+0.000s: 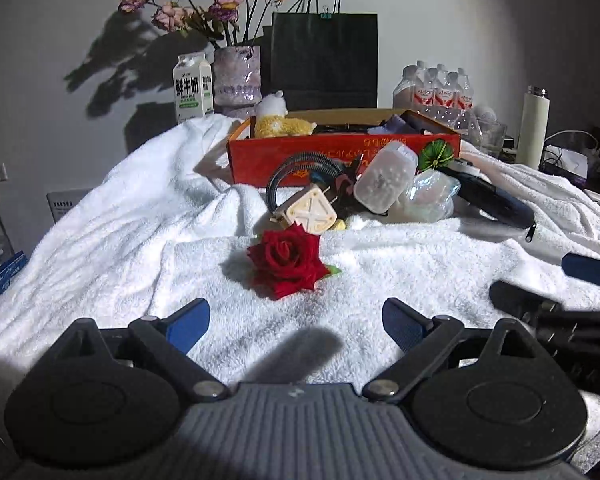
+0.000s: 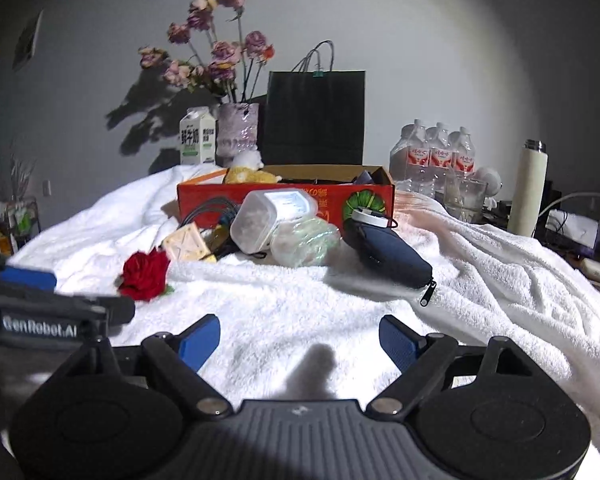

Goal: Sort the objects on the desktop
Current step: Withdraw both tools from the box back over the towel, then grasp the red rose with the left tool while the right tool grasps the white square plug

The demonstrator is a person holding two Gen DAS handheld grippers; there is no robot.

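White toweling covers the tabletop (image 1: pixel 100 240), with an orange cardboard box (image 1: pixel 340 152) at its back. We hold the left claw (image 1: pixel 296 320) and right claw (image 2: pixel 300 340) spread wide, both empty. Inside the box sit a plush toy (image 1: pixel 276 120) and dark items; just before it lie a red rose (image 1: pixel 286 262), clear jar (image 1: pixel 384 178), plug (image 1: pixel 310 212) and navy pouch (image 2: pixel 388 254), so most sorting seems left.

Place: probably a home room.
Signs: a vase (image 2: pixel 238 130) holding dried flowers, a milk carton (image 2: pixel 197 136) and water bottles (image 2: pixel 436 152) standing behind a towel (image 2: pixel 300 308) covering the table.
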